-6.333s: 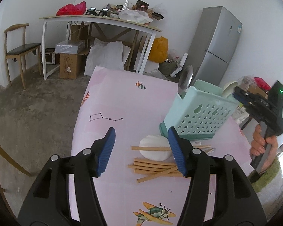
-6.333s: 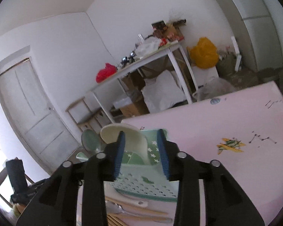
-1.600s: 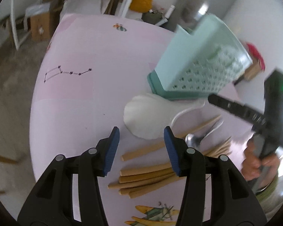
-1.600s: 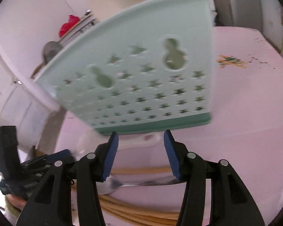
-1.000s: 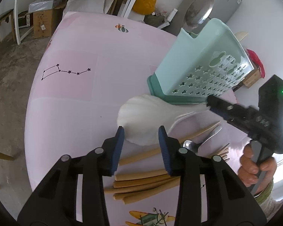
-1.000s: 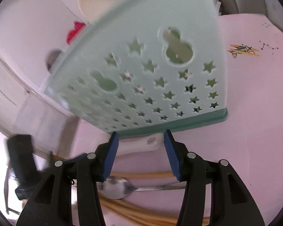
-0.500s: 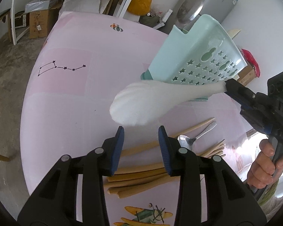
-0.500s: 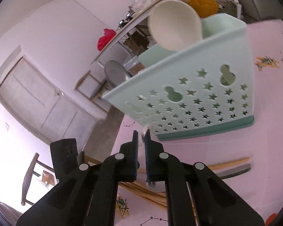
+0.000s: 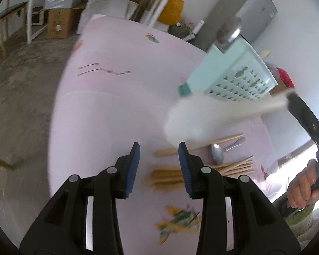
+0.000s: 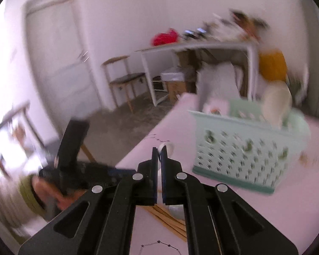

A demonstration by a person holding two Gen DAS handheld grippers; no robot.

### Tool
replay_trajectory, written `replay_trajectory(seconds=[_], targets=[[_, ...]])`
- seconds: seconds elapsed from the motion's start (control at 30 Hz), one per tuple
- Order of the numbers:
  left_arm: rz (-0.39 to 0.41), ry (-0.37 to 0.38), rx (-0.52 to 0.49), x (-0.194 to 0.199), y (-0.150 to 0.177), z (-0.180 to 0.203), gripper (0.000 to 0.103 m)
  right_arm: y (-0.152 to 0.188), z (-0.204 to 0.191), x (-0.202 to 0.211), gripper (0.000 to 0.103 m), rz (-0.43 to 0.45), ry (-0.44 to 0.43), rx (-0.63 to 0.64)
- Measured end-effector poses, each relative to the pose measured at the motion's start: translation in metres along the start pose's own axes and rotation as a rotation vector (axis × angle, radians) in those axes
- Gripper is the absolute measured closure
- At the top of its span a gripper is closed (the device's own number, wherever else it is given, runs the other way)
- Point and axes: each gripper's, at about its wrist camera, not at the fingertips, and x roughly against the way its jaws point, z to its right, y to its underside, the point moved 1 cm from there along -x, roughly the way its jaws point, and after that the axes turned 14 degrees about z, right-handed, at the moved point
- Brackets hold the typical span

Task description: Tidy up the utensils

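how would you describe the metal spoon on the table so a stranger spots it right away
On the pink table, look in front of the mint green holder, among the wooden chopsticks. The metal spoon is the only shiny silver piece lying there.

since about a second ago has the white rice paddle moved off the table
Yes. The white rice paddle, clamped by the right tool, is lifted above the chopsticks, in front of the utensil basket.

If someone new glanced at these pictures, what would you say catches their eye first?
Probably the big white rice paddle, blurred and lifted above the pink table, its handle pinched in the shut right gripper. Just behind it stands the mint caddy with star cut-outs, a metal ladle poking out of it. Nearer the open left gripper, chopsticks and a spoon lie loose on the table.
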Motion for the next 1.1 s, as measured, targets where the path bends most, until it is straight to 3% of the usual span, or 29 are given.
replay_trajectory(seconds=[0.13,0.27,0.43,0.6,0.73,0.9,1.1], targets=[[0.015,-0.001,0.095,0.021,0.005,-0.024,0.069,0.002,-0.069,0.012,0.1,-0.009,-0.056,0.334],[0.02,0.01,0.169,0.032,0.011,-0.038,0.069,0.038,-0.13,0.018,0.098,-0.088,-0.122,0.706],[0.03,0.03,0.227,0.04,0.02,-0.043,0.069,0.094,-0.161,0.023,0.091,-0.205,-0.209,0.906],[0.038,0.038,0.243,0.044,0.023,-0.046,0.069,0.114,-0.154,0.022,0.08,-0.299,-0.226,0.873],[0.038,0.026,0.239,0.046,0.023,-0.047,0.069,0.107,-0.142,0.027,0.067,-0.327,-0.222,0.717],[0.057,0.018,0.213,0.049,0.017,-0.046,0.068,0.11,-0.116,0.032,0.062,-0.366,-0.2,0.586],[0.058,0.048,0.128,0.034,-0.002,-0.029,0.065,0.099,-0.084,0.051,0.059,-0.354,-0.174,0.334]])
